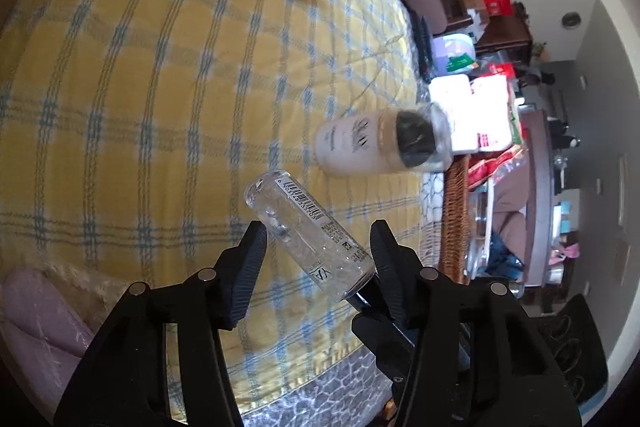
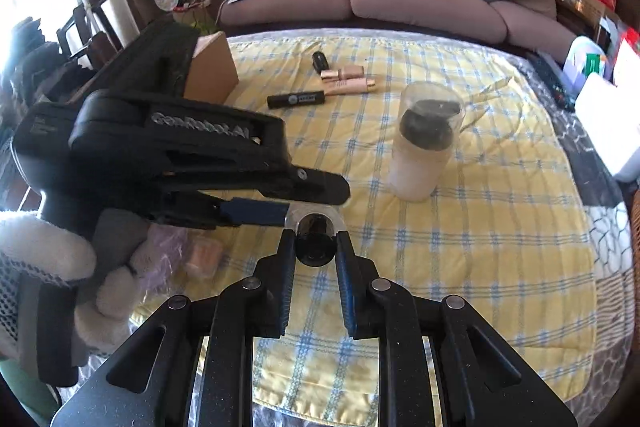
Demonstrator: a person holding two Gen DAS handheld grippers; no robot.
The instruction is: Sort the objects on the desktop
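Both claws meet at one clear bottle (image 1: 308, 235) held above the yellow checked cloth (image 1: 160, 87): left gripper (image 1: 320, 239) spread around its body, one pad touching, the other apart; right gripper (image 2: 316, 247) pinching its dark cap (image 2: 316, 239). A white pump bottle (image 2: 422, 147) stands on the cloth nearby. Farther off lie a black tube (image 2: 296, 99) and beige tubes (image 2: 352, 83).

Bottle (image 1: 312, 235) between both tongs, above tablecloth (image 1: 160, 87)
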